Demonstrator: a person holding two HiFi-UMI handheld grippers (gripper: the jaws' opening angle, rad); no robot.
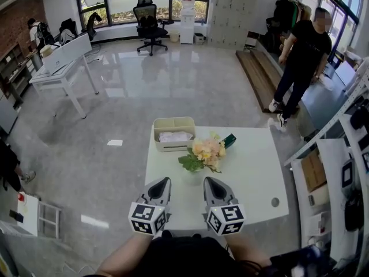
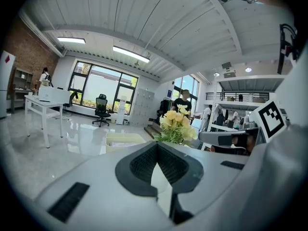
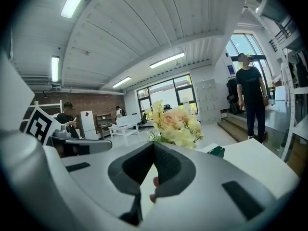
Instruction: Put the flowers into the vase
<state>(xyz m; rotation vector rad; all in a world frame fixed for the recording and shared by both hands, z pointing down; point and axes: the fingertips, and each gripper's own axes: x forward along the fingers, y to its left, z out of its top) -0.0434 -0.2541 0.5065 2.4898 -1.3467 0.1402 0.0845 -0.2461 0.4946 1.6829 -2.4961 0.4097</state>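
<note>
A bunch of pale yellow and peach flowers (image 1: 206,152) with green leaves stands upright in the middle of the white table (image 1: 253,178). I cannot make out a vase under them; the jaws hide their base in both gripper views. My left gripper (image 1: 162,182) and right gripper (image 1: 211,181) hover side by side near the table's front edge, just short of the flowers. Both are shut, with nothing between the pads. The left gripper (image 2: 156,145) has the flowers (image 2: 177,126) ahead and slightly right. From the right gripper (image 3: 154,145) the flowers (image 3: 174,125) are straight ahead.
A beige tray (image 1: 173,122) holding a white cloth sits behind the flowers. A dark green box (image 1: 229,140) lies to their right. A person (image 1: 301,56) stands beyond the table's far right corner. White shelving (image 1: 346,172) runs along the table's right side.
</note>
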